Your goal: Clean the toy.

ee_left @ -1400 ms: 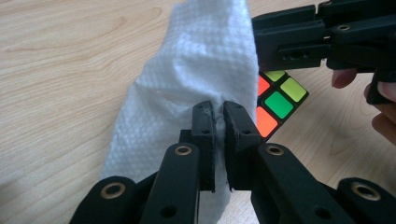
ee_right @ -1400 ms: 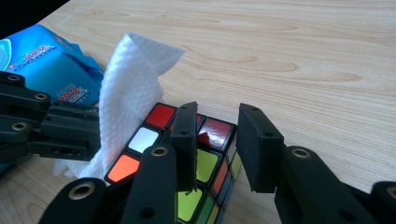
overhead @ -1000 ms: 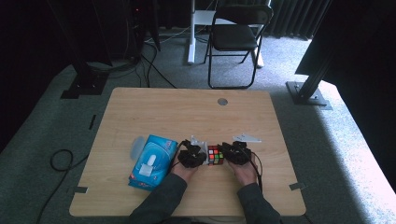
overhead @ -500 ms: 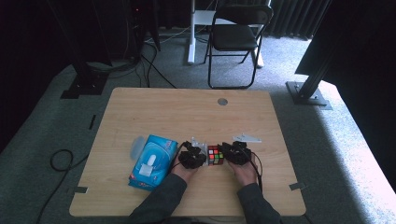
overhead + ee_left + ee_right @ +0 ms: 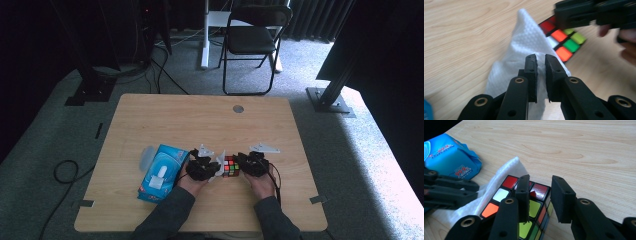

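A Rubik's cube (image 5: 230, 166) is held just above the wooden table (image 5: 200, 120) near its front edge, between my two grippers. My right gripper (image 5: 241, 164) is shut on the cube (image 5: 534, 209); in the right gripper view (image 5: 540, 185) one jaw lies over the top face and the other at the side. My left gripper (image 5: 218, 168) is shut on a white wipe (image 5: 524, 37), pinched between its jaws (image 5: 541, 62). The wipe (image 5: 501, 173) lies against the cube's left side (image 5: 564, 42) and hides part of it.
A blue pack of wipes (image 5: 161, 172) lies on the table just left of my left hand, also in the right gripper view (image 5: 446, 157). A round cable hole (image 5: 238, 108) sits near the far edge. A folding chair (image 5: 252, 40) stands behind the table.
My left gripper has shifted slightly with the wipe against the cube. The right gripper and the cube have kept still.
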The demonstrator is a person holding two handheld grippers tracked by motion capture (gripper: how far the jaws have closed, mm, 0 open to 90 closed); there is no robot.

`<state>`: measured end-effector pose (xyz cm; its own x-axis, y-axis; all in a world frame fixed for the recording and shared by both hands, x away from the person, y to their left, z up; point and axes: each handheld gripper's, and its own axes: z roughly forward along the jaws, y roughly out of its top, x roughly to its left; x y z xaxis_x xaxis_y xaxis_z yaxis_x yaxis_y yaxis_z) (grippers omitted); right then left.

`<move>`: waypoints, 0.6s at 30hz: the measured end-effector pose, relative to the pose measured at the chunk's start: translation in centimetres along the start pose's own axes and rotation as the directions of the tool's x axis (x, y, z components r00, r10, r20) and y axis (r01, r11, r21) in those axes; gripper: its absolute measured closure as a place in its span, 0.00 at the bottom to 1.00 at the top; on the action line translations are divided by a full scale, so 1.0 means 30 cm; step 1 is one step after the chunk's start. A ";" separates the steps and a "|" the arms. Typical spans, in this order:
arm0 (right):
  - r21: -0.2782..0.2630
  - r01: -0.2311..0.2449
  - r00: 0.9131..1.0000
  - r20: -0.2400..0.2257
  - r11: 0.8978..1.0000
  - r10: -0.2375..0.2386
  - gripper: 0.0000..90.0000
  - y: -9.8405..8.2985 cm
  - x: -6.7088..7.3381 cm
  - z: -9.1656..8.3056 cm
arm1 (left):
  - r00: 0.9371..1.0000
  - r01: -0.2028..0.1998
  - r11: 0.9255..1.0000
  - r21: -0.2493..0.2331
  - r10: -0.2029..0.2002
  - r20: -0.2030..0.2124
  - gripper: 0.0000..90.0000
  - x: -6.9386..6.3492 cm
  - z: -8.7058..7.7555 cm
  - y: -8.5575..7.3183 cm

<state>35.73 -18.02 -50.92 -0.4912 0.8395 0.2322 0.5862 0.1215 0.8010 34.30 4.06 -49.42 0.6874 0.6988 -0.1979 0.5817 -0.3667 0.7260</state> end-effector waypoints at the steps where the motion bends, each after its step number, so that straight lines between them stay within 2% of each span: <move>1: 0.000 0.000 1.000 0.000 1.000 0.000 0.76 0.000 0.000 0.000 | 1.000 0.000 1.000 -0.004 0.000 0.011 0.91 -0.007 0.000 0.002; 3: 0.000 0.000 1.000 -0.001 1.000 0.000 0.76 0.000 0.000 0.000 | 1.000 0.001 1.000 -0.003 -0.001 0.027 0.91 -0.017 0.006 0.002; 6: 0.000 0.000 1.000 -0.001 1.000 0.000 0.76 0.000 -0.001 0.000 | 1.000 0.002 1.000 0.013 -0.002 0.027 0.91 -0.019 0.025 -0.002; 9: 0.000 -0.001 1.000 -0.002 1.000 0.001 0.76 0.000 -0.001 0.000 | 1.000 0.013 1.000 0.009 -0.013 0.025 0.91 -0.011 0.032 -0.005; 18: 0.000 0.000 1.000 0.000 1.000 0.000 0.76 0.000 0.000 0.000 | 1.000 0.014 0.999 0.040 -0.014 0.000 0.93 0.007 0.061 -0.018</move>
<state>35.73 -18.03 -50.92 -0.4915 0.8394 0.2320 0.5862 0.1219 0.8009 34.93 3.29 -51.08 0.6792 0.7040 -0.2076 0.6083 -0.3816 0.6960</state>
